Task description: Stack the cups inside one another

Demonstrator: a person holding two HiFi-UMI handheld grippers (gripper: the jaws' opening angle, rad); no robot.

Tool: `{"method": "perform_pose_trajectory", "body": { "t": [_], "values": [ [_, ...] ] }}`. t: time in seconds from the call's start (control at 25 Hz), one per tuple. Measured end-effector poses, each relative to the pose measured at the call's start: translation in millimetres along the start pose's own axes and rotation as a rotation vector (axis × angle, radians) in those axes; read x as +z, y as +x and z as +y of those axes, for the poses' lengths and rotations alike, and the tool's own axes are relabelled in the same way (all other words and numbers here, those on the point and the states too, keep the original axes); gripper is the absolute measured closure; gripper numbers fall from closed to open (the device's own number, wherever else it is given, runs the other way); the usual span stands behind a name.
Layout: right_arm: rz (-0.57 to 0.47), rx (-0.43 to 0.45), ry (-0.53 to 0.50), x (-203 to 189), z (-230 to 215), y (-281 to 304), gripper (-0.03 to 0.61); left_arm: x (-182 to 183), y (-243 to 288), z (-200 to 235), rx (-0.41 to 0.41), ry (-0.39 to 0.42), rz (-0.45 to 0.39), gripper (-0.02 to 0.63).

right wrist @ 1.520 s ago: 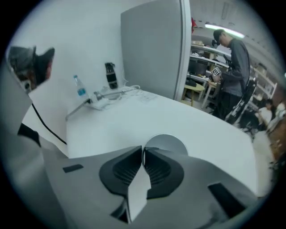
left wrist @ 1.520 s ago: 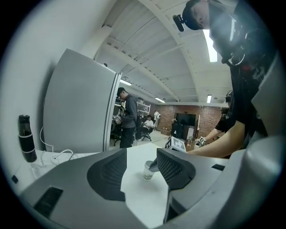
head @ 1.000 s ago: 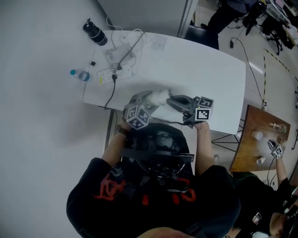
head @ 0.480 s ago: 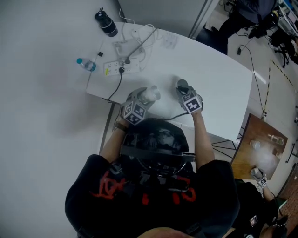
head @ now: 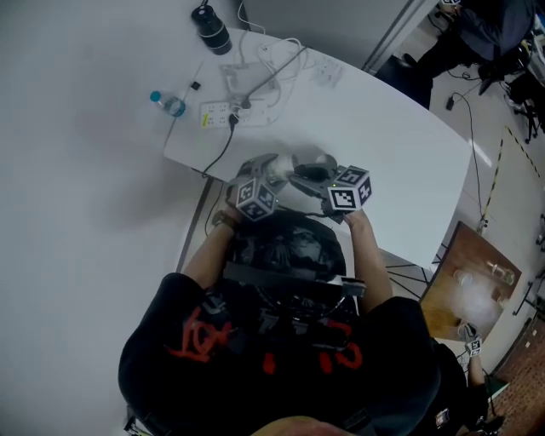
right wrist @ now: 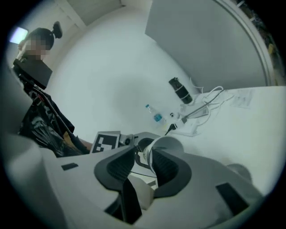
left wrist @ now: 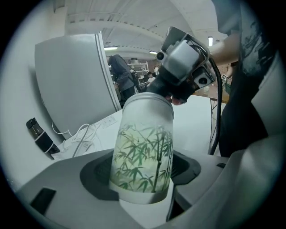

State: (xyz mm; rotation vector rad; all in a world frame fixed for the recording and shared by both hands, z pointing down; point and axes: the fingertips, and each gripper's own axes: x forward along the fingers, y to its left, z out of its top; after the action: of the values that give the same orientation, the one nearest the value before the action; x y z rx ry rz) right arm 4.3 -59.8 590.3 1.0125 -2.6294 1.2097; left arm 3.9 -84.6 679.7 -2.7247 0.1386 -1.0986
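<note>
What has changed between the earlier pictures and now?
The right hand-held gripper, which stood apart half a second ago, has swung back in to the mouth of the bamboo-print cup. Its jaws are opening, with the cup's rim between them. The left hand-held gripper stays shut on that cup, as before.

Bare white table (head: pixel 400 162) across the middle and right leaves easy passage there. The far left corner is crowded with a power strip (head: pixel 220 113), loose cables (head: pixel 271 75) and a black bottle (head: pixel 211 27). Room is tight at the near edge, where the left gripper (left wrist: pixel 143 179) clamps a cup (left wrist: pixel 145 143) and the right gripper (right wrist: pixel 145 163), jaws opening, straddles its rim. A grey partition (head: pixel 332 21) closes off the far side.
</note>
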Motion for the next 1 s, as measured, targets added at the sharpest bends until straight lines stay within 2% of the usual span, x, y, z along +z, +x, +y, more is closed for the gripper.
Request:
{"method": "perform_pose_trajectory", "body": {
  "t": [0.04, 0.08, 0.12, 0.24, 0.28, 0.36, 0.48, 0.52, 0.6, 0.68, 0.8, 0.88, 1.0],
  "values": [
    [0.018, 0.004, 0.006, -3, -3, 7, 0.455, -1, 2, 0, -0.002, -0.011, -0.003, 0.311],
    [0.022, 0.014, 0.015, -3, -4, 11, 0.535, -3, 3, 1, -0.003, -0.027, -0.006, 0.313],
    [0.02, 0.026, 0.021, -1, -4, 11, 0.559, -6, 4, 3, -0.004, -0.044, -0.007, 0.314],
    [0.027, 0.023, -0.002, 7, -8, 2, 0.559, -30, 3, 12, 0.01, -0.097, 0.026, 0.316],
    [0.041, -0.011, -0.03, 10, -13, -2, 0.56, -41, 1, 16, 0.018, -0.123, 0.041, 0.316],
    [0.117, -0.137, -0.135, 12, -32, -1, 0.561, -64, -4, 23, 0.039, -0.192, 0.069, 0.316],
    [0.334, -0.346, -0.395, -3, -59, 23, 0.561, -91, -12, 30, 0.074, -0.331, 0.081, 0.316],
    [0.38, -0.382, -0.457, -7, -63, 33, 0.561, -97, -13, 32, 0.084, -0.383, 0.078, 0.316],
    [0.392, -0.408, -0.48, -8, -66, 41, 0.561, -108, -16, 34, 0.103, -0.472, 0.072, 0.316],
    [0.448, -0.463, -0.506, -11, -75, 40, 0.561, -112, -20, 37, 0.117, -0.513, 0.059, 0.316],
    [0.669, -0.593, -0.725, -15, -83, 45, 0.562, -110, -20, 38, 0.118, -0.559, 0.01, 0.316],
    [0.76, -0.642, -0.838, -21, -85, 52, 0.56, -103, -17, 39, 0.122, -0.568, -0.029, 0.314],
    [0.729, -0.657, -0.82, -25, -85, 55, 0.543, -96, -11, 38, 0.118, -0.581, -0.071, 0.314]
  ]
}}
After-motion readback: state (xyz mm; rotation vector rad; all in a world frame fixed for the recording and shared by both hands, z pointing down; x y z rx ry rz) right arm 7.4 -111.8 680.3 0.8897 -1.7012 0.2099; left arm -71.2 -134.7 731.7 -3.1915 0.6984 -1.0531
